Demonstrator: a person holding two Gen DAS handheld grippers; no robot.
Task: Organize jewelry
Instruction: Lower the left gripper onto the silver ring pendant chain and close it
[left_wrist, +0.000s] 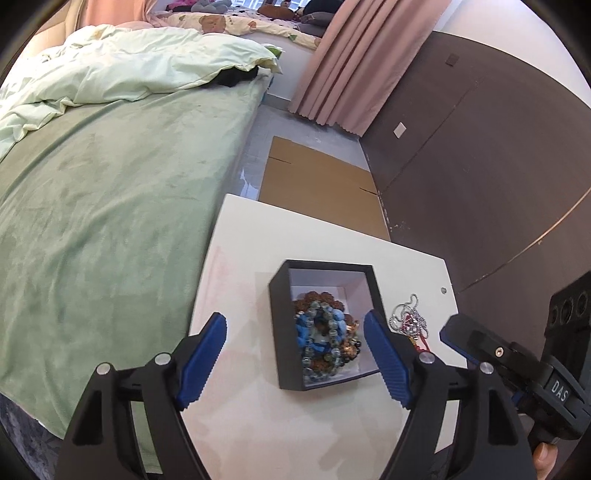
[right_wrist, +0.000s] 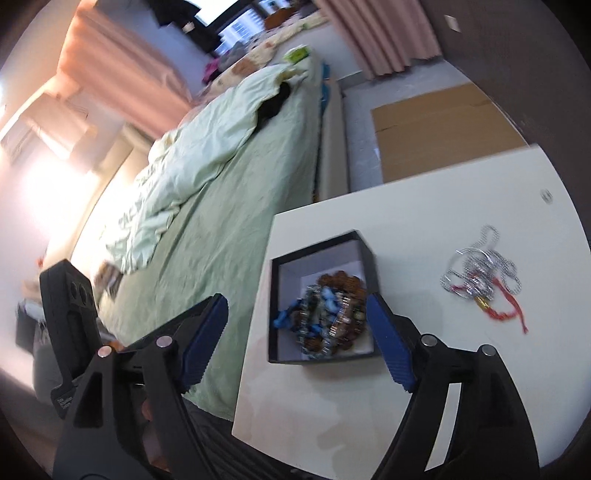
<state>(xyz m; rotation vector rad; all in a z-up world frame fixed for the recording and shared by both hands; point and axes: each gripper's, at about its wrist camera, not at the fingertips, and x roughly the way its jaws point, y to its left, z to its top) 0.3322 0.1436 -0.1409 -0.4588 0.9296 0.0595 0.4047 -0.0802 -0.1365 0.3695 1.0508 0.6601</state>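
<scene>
A black open-topped box (left_wrist: 325, 328) with a pale lining sits on a white table (left_wrist: 236, 280) beside a bed, a heap of beaded bracelets (left_wrist: 325, 332) piled inside it: blue, clear and brown beads tangled together against the box's near wall. The left gripper (left_wrist: 295, 354) hangs above the table with its blue-padded jaws spread wide, one pad to either side of the box as seen from its own camera, nothing between them and nothing held. The right gripper (right_wrist: 297, 339) hovers at a slant over the same box, jaws likewise parted and empty; its view is blurred. A silver ball-chain necklace (right_wrist: 480, 273) with a red tassel lies loose on the bare tabletop, apart from the box and toward the table's right edge, near a small round metal fitting (right_wrist: 546, 195) at the far right corner. In the left wrist view the same chain shows just past the box's right wall, with the body of the right gripper (left_wrist: 517, 354) entering from the right and a fingertip (left_wrist: 545, 456) of the person visible beneath it. Beyond the table's far edge a flattened sheet of cardboard (left_wrist: 317, 181) lies on the tiled floor. The bed (left_wrist: 110, 206), covered in green with a rumpled pale quilt (left_wrist: 129, 62), runs along the table's left edge, and pink curtains (left_wrist: 354, 62) hang beyond.
</scene>
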